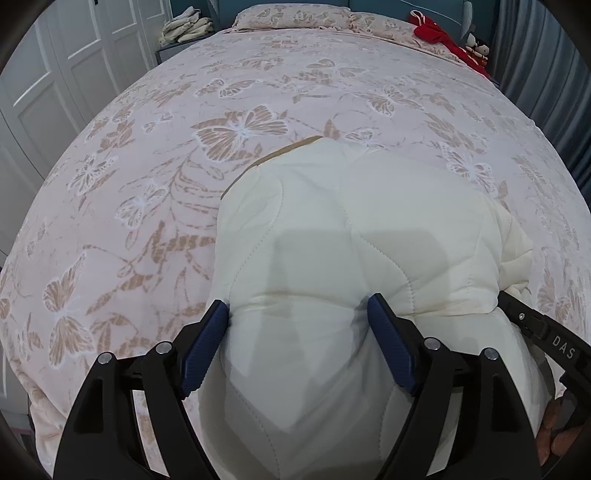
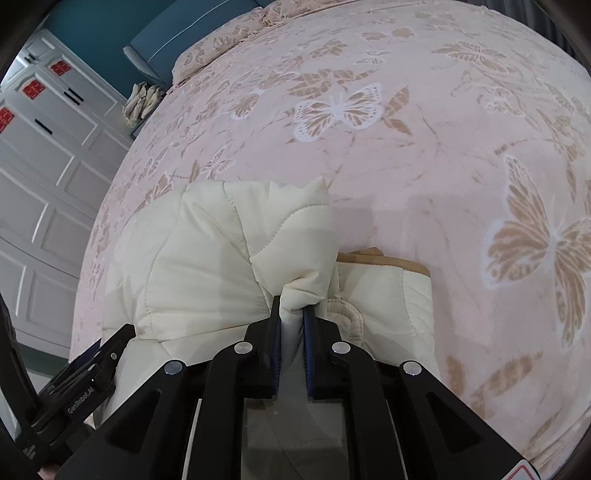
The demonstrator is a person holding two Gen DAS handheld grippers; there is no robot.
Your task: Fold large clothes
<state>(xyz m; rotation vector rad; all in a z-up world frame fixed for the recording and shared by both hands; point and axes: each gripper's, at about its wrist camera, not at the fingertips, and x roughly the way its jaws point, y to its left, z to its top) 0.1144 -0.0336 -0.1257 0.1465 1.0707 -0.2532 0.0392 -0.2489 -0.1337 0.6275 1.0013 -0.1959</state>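
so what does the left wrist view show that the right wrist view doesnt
Only the left wrist view: a red garment and small plush toys at the bed's far corner, plus the left gripper open around the cream quilted jacket.
Only the right wrist view: red stickers on the white cabinets, and the right gripper pinching a jacket fold.
Both: the jacket, the butterfly bedspread and folded cream clothes.

The left wrist view sits low and close behind the cream quilted jacket (image 1: 354, 236), facing straight up the bed (image 1: 147, 155) toward the pillow (image 1: 295, 16) at its head. The right wrist view is equally close to the jacket (image 2: 207, 254) but faces diagonally across it — toward the white wardrobe (image 2: 48, 177). Both views share the jacket, the butterfly bedspread and the pillow end.
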